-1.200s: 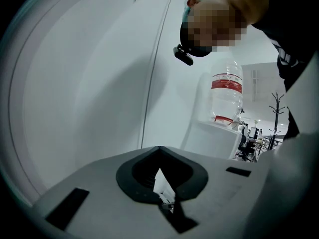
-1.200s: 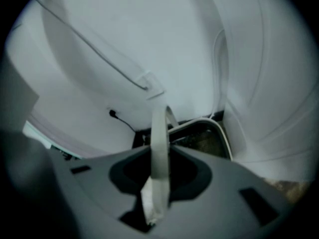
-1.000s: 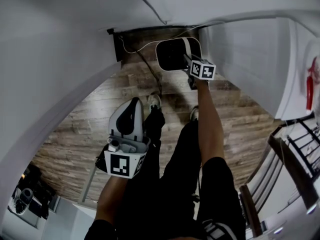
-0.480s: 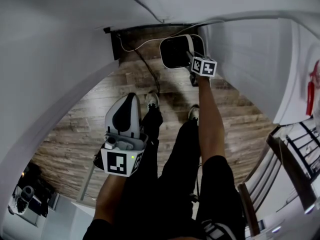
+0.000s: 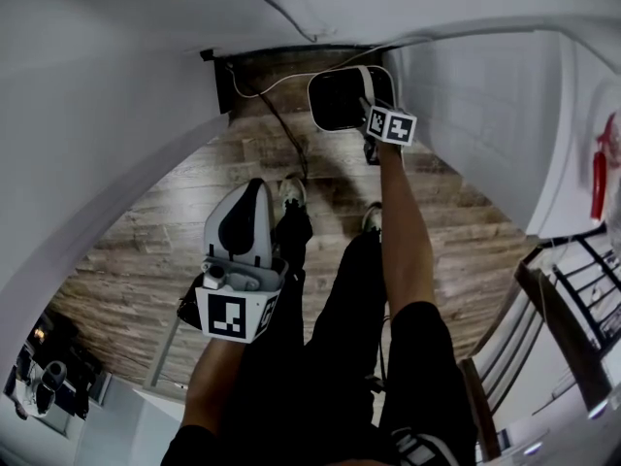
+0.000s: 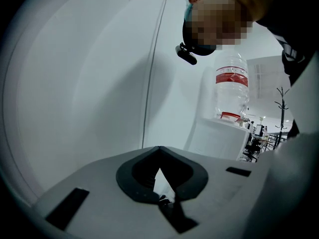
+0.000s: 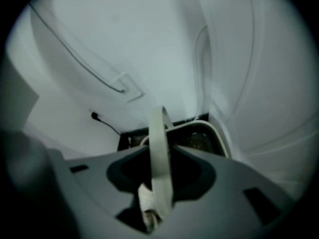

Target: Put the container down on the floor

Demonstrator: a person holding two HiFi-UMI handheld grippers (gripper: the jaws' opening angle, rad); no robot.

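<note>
Head view: the container [image 5: 338, 100], dark with a pale rim, looks set on the wood floor [image 5: 175, 250] at top centre by the wall [image 5: 97, 115], the right gripper [image 5: 369, 110] at its right edge. The left gripper [image 5: 254, 194] hangs mid-frame above the legs [image 5: 340, 338].

Left gripper view: fingers together, empty; only here a bottle [image 6: 232, 83] stands upper right.

Right gripper view: fingers have just been opening and stand apart around the handle [image 7: 159, 153]; the container behind is mostly hidden.
</note>
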